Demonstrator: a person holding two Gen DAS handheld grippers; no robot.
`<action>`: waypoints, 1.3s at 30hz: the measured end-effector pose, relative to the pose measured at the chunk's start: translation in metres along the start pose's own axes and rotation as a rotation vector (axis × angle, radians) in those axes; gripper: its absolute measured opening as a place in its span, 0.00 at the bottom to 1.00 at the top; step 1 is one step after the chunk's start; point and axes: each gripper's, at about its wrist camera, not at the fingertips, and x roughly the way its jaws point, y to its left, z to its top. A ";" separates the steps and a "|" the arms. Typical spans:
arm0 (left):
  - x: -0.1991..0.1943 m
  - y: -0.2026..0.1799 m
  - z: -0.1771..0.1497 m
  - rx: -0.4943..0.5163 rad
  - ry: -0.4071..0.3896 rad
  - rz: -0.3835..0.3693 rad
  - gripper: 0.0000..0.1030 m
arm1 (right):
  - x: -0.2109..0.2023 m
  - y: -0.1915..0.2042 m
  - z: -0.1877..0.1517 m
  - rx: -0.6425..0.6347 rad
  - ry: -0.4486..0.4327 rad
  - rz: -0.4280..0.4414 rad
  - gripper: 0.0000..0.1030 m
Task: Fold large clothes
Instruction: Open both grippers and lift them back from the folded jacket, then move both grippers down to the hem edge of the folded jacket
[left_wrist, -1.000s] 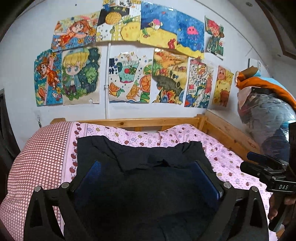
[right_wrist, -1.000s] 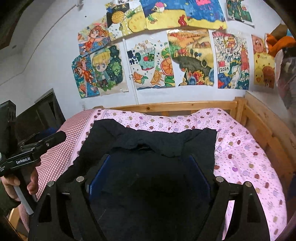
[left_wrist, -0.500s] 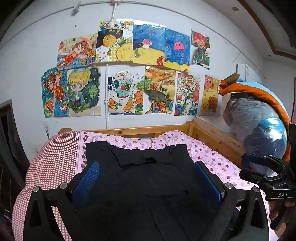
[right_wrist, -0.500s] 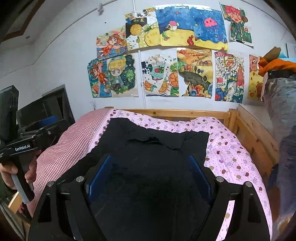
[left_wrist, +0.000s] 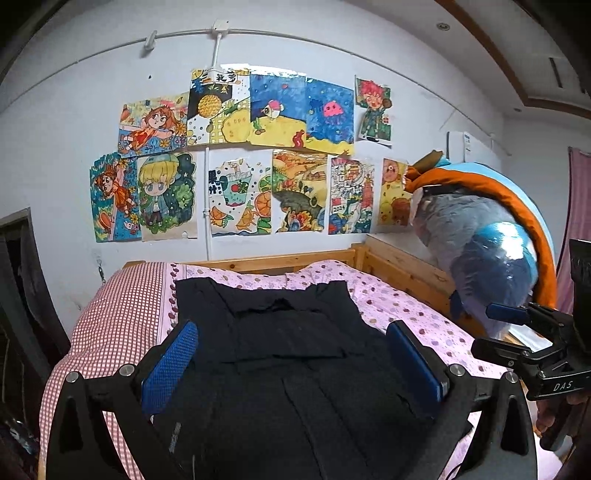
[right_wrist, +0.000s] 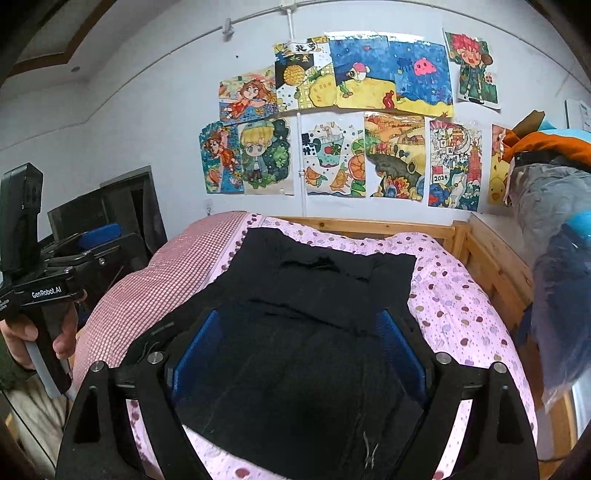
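Note:
A large black garment (left_wrist: 288, 339) lies spread flat on the pink dotted bedspread (left_wrist: 402, 310), its far end partly folded over itself; it also shows in the right wrist view (right_wrist: 314, 295). My left gripper (left_wrist: 293, 349) is open and empty, held above the garment's near part. My right gripper (right_wrist: 301, 338) is open and empty, also above the near part. The right gripper shows at the right edge of the left wrist view (left_wrist: 532, 350), and the left gripper shows at the left edge of the right wrist view (right_wrist: 55, 266).
A wooden bed frame (left_wrist: 399, 266) runs along the far and right sides. A red checked cover (left_wrist: 118, 314) lies on the bed's left. A pile of bagged bedding (left_wrist: 484, 251) stands at the right. Drawings cover the wall (left_wrist: 258, 158).
Both grippers have risen and pulled back from the garment, so more of the bed and wall shows. The garment lies still.

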 end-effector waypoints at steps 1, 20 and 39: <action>-0.006 -0.002 -0.004 -0.002 0.000 -0.004 1.00 | -0.005 0.002 -0.005 -0.002 0.002 0.004 0.83; -0.051 -0.013 -0.084 0.061 0.030 -0.017 1.00 | -0.046 0.022 -0.089 -0.043 0.067 0.010 0.83; -0.016 0.024 -0.157 0.072 0.109 0.058 1.00 | 0.017 0.021 -0.152 -0.033 0.136 -0.019 0.83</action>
